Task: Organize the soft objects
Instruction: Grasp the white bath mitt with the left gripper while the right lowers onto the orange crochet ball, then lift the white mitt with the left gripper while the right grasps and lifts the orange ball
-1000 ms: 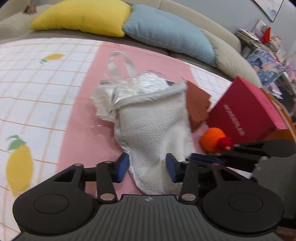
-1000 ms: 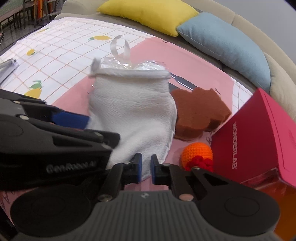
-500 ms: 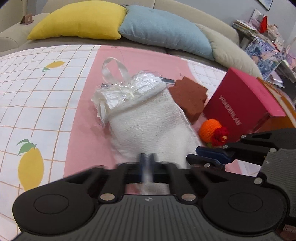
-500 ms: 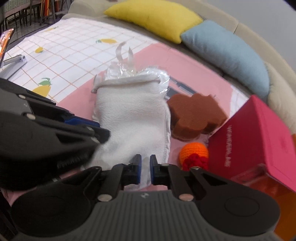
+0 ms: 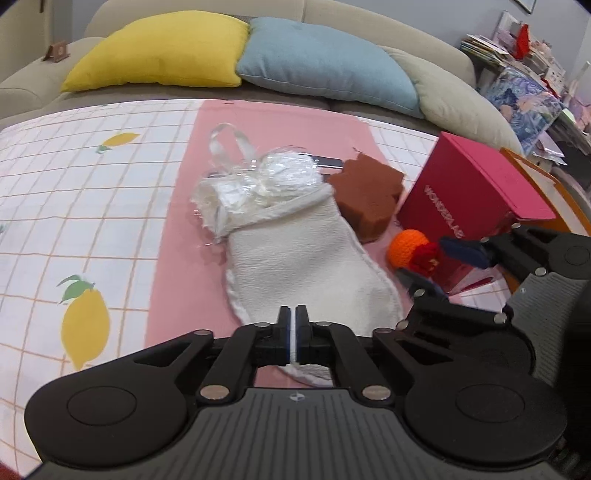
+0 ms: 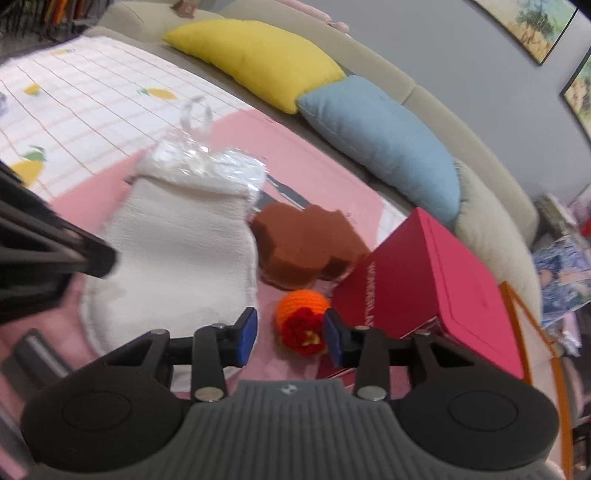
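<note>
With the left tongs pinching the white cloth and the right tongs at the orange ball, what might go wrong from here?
1. The left tongs pinch only the near edge of the white cloth; lifting may slip it free or spill the crinkled plastic at its far end.
2. The right tongs are opening around the orange crochet ball; it is round and may roll away.
3. The red box stands close beside the ball and could get bumped.

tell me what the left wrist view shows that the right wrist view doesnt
Only the left wrist view: the left gripper with its pads pinched on the white mitt's near edge, and the cluttered shelves.

Only the right wrist view: framed pictures on the wall, and the right gripper from behind, jaws opening around the orange crochet ball without touching.

Both: mitt, brown sponge, ball, red box, yellow cushion, blue cushion.
</note>
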Available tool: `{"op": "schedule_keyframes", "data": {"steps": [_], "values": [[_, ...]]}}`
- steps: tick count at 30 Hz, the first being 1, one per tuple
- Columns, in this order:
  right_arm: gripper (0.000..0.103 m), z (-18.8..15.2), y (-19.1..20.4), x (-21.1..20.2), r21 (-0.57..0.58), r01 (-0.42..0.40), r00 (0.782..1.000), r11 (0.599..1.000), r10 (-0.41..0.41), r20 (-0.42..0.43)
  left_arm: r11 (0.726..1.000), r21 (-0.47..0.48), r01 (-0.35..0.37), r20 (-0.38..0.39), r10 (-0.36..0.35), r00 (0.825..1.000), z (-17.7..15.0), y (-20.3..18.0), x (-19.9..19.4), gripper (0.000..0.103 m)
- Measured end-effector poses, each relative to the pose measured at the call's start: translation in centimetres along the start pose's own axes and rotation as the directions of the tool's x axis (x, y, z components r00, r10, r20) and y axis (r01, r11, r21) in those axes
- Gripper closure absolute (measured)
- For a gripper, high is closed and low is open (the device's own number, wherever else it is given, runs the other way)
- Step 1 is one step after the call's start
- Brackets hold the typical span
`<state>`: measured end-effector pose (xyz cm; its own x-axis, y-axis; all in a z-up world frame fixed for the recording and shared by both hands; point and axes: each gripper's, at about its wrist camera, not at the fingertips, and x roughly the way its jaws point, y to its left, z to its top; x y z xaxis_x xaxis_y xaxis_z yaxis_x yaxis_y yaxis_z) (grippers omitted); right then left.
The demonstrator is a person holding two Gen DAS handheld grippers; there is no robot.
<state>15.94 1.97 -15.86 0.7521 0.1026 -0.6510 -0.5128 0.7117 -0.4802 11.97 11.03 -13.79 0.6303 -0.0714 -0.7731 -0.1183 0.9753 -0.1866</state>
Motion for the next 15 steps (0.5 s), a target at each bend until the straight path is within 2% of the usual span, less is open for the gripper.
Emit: {"op": "schedule_keyframes", "data": {"steps": [1, 3, 5, 7, 9, 11, 13, 15], "values": [[0.063, 0.0, 0.1, 0.3, -0.005, 0.015, 1.000, 1.000, -0.015, -0.005, 1.000, -0.008, -0.013, 0.005, 0.013, 1.000, 0.0, 0.2, 0.1, 0.088], [0.063, 0.1, 0.3, 0.8, -0.005, 0.036, 0.999, 0.999, -0.036, -0.017, 0.999, -0.029, -0.043, 0.009, 0.043, 0.999, 0.1, 0.7, 0.3, 0.055], [0.063, 0.1, 0.6, 1.3, -0.008, 0.059, 0.998, 0.998, -0.060, -0.032, 0.997, -0.046, -0.068, 0.026, 0.069, 0.997, 0.3, 1.3, 0.6, 0.043], [0.063, 0.0, 0.8, 1.6, -0.019, 0.073, 0.997, 0.997, -0.074, -0.038, 0.996, -0.043, -0.079, 0.035, 0.080, 0.996, 0.7, 1.6, 1.0, 0.041], [0.063, -0.1, 0.8, 2.0, -0.024, 0.082, 0.995, 0.996, -0.083, -0.049, 0.996, -0.045, -0.078, 0.047, 0.080, 0.996, 1.1, 1.9, 1.6, 0.029], [0.063, -0.2, 0.5, 2.5, -0.008, 0.075, 0.995, 0.997, -0.076, -0.062, 0.996, -0.045, -0.071, 0.055, 0.074, 0.996, 1.4, 2.0, 2.3, 0.028], [0.070, -0.2, 0.2, 2.8, 0.001, 0.072, 0.995, 0.997, -0.072, -0.074, 0.997, -0.047, -0.068, 0.048, 0.070, 0.996, 1.6, 2.0, 3.0, 0.028], [0.071, -0.3, -0.1, 2.9, 0.009, 0.064, 0.995, 0.998, -0.063, -0.076, 0.997, -0.033, -0.064, 0.038, 0.066, 0.997, 1.6, 1.8, 3.8, 0.028]]}}
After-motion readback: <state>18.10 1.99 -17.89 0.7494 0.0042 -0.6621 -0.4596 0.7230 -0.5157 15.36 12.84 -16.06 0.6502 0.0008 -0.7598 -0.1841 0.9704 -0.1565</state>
